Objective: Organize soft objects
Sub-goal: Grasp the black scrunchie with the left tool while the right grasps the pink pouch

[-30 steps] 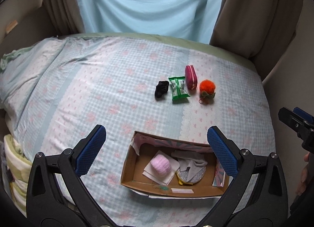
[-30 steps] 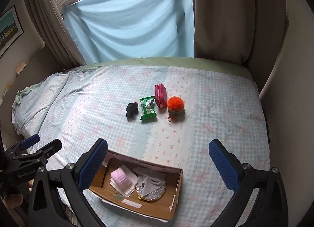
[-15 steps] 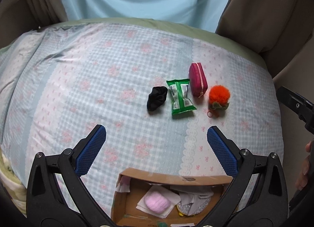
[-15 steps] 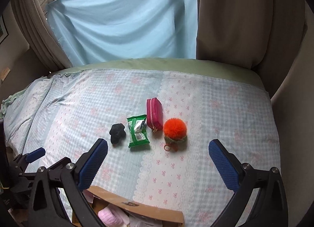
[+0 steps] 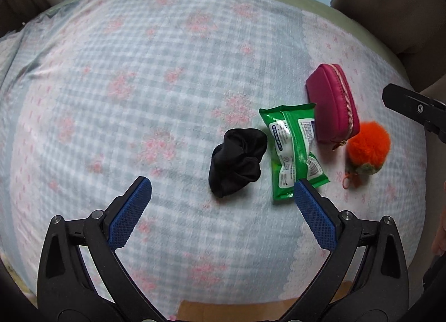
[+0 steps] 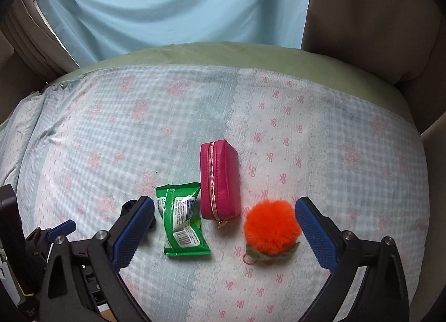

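Both tools have dropped in close over the checked blue-and-pink bedspread (image 5: pixel 139 85), and the cardboard box has slid almost out of view. Left tool (image 5: pixel 223 199) hangs wide open by the crumpled black fabric scrunchie (image 5: pixel 237 160). Right tool (image 6: pixel 224 220) is closing, pads touching nothing, around the green plastic wipes packet (image 6: pixel 181 224), magenta zip pouch (image 6: pixel 220 180) and fluffy orange pom-pom (image 6: pixel 270 227).

A bed (image 5: pixel 139 77) is covered by a pale blue checked sheet with pink flower and bow prints. Four things are laid directly on it in a row: a black scrunchie (image 5: pixel 237 163), a green wipes packet (image 5: pixel 292 152) just beside it, an upright magenta zip pouch (image 5: pixel 331 107), and an orange pom-pom (image 5: pixel 368 146) near the pouch's zip end. A cardboard edge (image 5: pixel 237 310) is seen at the near side.
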### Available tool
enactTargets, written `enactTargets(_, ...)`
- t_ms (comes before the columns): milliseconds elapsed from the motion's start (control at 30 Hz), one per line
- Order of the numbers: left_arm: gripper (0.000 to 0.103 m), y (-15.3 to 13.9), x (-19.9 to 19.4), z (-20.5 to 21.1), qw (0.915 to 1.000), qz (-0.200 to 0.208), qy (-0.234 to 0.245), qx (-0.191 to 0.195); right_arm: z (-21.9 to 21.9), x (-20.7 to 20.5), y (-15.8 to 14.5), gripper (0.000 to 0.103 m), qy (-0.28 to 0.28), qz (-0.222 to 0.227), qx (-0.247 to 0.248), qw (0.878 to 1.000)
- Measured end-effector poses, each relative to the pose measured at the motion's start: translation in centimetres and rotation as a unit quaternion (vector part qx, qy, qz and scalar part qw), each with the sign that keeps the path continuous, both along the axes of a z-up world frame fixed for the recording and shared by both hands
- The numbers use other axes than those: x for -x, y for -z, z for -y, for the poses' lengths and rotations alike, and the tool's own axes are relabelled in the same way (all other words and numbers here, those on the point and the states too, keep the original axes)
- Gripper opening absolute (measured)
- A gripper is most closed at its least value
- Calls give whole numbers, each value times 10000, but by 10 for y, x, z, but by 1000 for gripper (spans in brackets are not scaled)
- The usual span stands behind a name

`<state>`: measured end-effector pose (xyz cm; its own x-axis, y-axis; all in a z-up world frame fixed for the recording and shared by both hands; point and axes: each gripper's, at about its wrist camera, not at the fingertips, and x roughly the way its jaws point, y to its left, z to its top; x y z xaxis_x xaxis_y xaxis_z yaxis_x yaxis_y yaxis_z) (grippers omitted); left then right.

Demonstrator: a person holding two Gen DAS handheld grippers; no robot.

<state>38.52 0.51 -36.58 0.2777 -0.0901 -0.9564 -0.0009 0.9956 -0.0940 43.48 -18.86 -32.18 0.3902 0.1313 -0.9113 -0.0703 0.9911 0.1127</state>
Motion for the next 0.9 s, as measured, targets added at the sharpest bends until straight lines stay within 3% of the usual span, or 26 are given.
enactTargets(133, 95, 36, -19, 4, 9997, -212, 94, 54, -8, -28, 36, 92, 26, -258, 65, 9996)
enactTargets(433, 75, 79, -40, 9, 9990, -404, 135, 163, -16, -61, 94, 65, 185, -746, 0, 9970)
enactTargets(500, 73, 83, -43, 12, 9989, -400, 179, 138, -16, -63, 99, 53, 183, -811, -9, 9965)
enactTargets(567, 57, 85, -44, 16, 9990, -360, 241, 94, -16, -63, 103, 42, 162, -866, -114, 9960)
enactTargets(667, 33, 84, -43, 22, 9990, -269, 347, -124, -14, -62, 103, 36, 166, -839, -157, 9962)
enactTargets(733, 23, 83, -44, 24, 9990, -242, 376, -94, -13, -61, 102, 33, 179, -817, -191, 9963)
enactTargets(900, 18, 77, -45, 16, 9992, -263, 304, -32, -11, -57, 97, 26, 198, -804, -302, 9961)
